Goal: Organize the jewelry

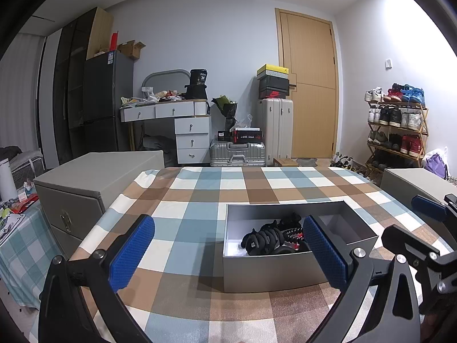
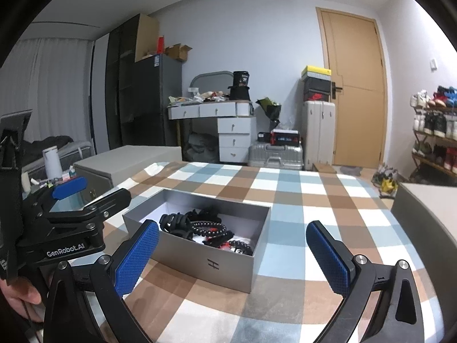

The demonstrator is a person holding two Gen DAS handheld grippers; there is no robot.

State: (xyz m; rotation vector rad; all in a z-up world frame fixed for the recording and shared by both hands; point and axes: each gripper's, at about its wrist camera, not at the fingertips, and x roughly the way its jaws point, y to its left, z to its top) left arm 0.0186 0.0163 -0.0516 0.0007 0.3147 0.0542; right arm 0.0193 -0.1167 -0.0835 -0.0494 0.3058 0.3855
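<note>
open grey box (image 2: 217,265), black hair claw (image 1: 264,240), bead bracelets (image 2: 210,227)

**Room behind the table**

A checked tablecloth (image 1: 200,194) in blue, brown and white covers the table. A grey cabinet (image 1: 94,177) stands at its left edge, another grey unit (image 2: 425,217) at its right. Against the far wall, a dark fridge (image 1: 107,100) carries cardboard boxes (image 1: 130,48). Beside it is a cluttered white desk (image 1: 165,110) with 3 drawers (image 1: 192,140) underneath. A silver suitcase (image 1: 237,151) lies flat, just beside an upright white one (image 1: 274,131) topped with stacked shoeboxes (image 1: 272,81). A wooden door (image 1: 310,85) is shut. A shoe rack (image 1: 397,125) fills the right corner. A white bottle (image 2: 52,163) stands far left.
</note>
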